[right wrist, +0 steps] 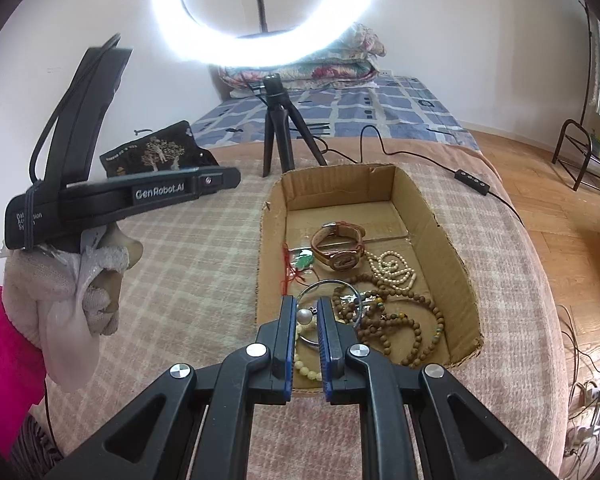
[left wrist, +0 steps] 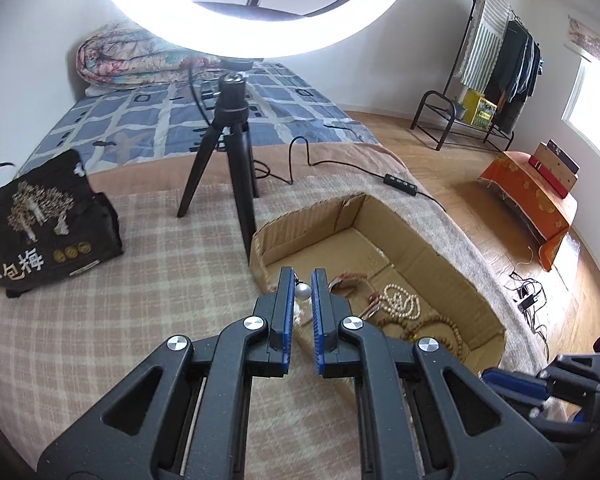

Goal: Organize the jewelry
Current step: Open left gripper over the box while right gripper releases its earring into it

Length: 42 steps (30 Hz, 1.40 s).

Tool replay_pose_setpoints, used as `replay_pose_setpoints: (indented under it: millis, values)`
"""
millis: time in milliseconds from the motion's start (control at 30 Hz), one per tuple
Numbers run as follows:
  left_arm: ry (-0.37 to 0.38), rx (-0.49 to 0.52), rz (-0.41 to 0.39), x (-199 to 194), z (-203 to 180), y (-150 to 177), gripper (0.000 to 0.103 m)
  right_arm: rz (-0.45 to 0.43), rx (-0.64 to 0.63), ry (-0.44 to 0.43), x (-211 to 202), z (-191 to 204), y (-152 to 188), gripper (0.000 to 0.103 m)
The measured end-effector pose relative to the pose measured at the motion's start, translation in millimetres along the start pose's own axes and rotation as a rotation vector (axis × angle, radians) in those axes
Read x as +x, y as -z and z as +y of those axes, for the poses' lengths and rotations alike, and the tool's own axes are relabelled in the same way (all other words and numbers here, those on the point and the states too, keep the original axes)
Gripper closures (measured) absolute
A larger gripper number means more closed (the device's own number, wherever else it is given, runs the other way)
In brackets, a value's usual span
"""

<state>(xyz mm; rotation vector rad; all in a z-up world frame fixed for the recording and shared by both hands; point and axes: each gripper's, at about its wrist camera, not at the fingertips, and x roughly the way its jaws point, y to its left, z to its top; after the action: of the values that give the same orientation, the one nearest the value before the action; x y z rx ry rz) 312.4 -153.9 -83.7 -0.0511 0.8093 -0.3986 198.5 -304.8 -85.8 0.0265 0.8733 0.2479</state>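
Observation:
My left gripper [left wrist: 303,280] is shut on a white pearl piece [left wrist: 303,290] with a small dark hook, held above the checked blanket just left of the cardboard box [left wrist: 452,264]. My right gripper [right wrist: 305,306] is shut on a second pearl piece [right wrist: 305,315] over the near end of the box [right wrist: 452,248]. Inside lie a brown strap watch [right wrist: 340,246], a white bead necklace [right wrist: 392,266], brown wooden beads [right wrist: 404,320], a silver bangle [right wrist: 328,285], a red cord with a green pendant [right wrist: 302,260] and a pale bead bracelet [right wrist: 306,366].
A ring light on a black tripod [left wrist: 228,148] stands behind the box, its cable and switch [left wrist: 398,182] trailing right. A black printed bag [left wrist: 48,220] sits at the left. A gloved hand [right wrist: 72,280] holds the left gripper. The bed's edge drops to wooden floor on the right.

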Motion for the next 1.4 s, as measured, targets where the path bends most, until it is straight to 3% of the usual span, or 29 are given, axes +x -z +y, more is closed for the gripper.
replay_pose_setpoints:
  millis: [600,1000,1067,1133,1167,1200,1333,1367,1400]
  values:
    - [-0.003,-0.013,0.007,44.4,-17.0,-16.4,0.097,0.031,0.062,0.016,18.6,-30.3,-4.5,0.095]
    - [-0.017,-0.002,-0.011,39.8,-21.5,-20.3,0.096,0.039,0.052,0.014,23.1,-27.6,-4.2,0.092]
    - [-0.015,-0.005,-0.008,38.9,-22.0,-20.9,0.095,0.036,0.047,0.014,22.8,-26.2,-3.5,0.077]
    - [-0.011,-0.001,-0.008,38.2,-23.6,-20.9,0.075,0.035,0.041,0.019,22.5,-24.2,-3.1,0.073]
    - [-0.013,0.001,-0.015,36.7,-24.4,-21.0,0.058,0.035,0.038,0.026,22.5,-23.4,-2.9,0.070]
    - [-0.019,0.003,-0.028,34.3,-25.3,-21.1,0.053,0.035,0.035,0.034,22.4,-22.4,-2.7,0.067]
    - [-0.020,0.001,-0.037,29.0,-27.3,-23.6,0.049,0.028,0.028,0.073,20.4,-18.3,-2.7,0.029]
    - [-0.019,-0.005,-0.040,27.0,-27.1,-24.2,0.041,0.025,0.025,0.083,19.9,-17.9,-3.5,0.019]
    - [-0.019,-0.008,-0.045,25.3,-27.0,-24.5,0.033,0.018,0.020,0.098,18.1,-16.4,-3.8,0.017]
